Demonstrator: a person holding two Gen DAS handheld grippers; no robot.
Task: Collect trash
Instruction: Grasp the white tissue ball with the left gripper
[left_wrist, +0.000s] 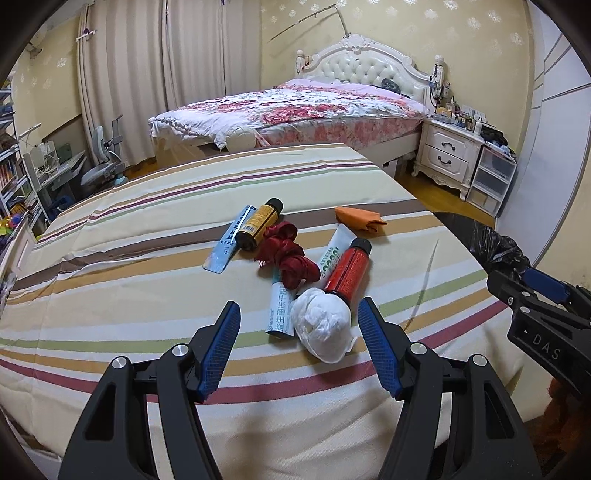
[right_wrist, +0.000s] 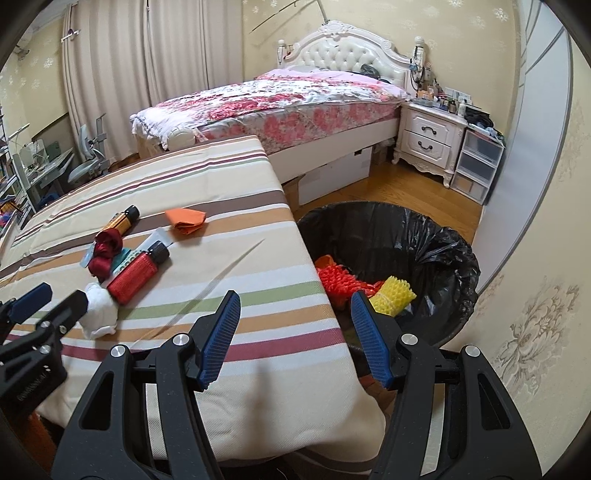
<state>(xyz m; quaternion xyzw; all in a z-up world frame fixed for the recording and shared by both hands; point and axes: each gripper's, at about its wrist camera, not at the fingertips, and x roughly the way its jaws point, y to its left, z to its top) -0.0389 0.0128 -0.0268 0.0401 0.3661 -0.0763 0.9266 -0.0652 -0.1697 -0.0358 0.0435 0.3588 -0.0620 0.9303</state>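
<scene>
Trash lies on a striped tablecloth (left_wrist: 110, 258): a crumpled white tissue (left_wrist: 321, 328), a red bottle (left_wrist: 349, 269), a dark red ribbon (left_wrist: 286, 254), a yellow bottle (left_wrist: 258, 223), a blue-white sachet (left_wrist: 231, 240), a white tube (left_wrist: 334, 254) and an orange cloth (left_wrist: 360, 219). My left gripper (left_wrist: 299, 317) is open, with the tissue between its fingertips. My right gripper (right_wrist: 293, 306) is open and empty, over the table's edge beside a black-lined trash bin (right_wrist: 424, 236) that holds red and yellow foam nets (right_wrist: 391, 293).
A bed with a floral cover (right_wrist: 288, 103) stands behind the table. A white nightstand (right_wrist: 428, 140) and plastic drawers (right_wrist: 476, 166) are at the back right. A desk and chair (left_wrist: 99, 170) stand at the left. A wall (right_wrist: 535, 258) is close on the right.
</scene>
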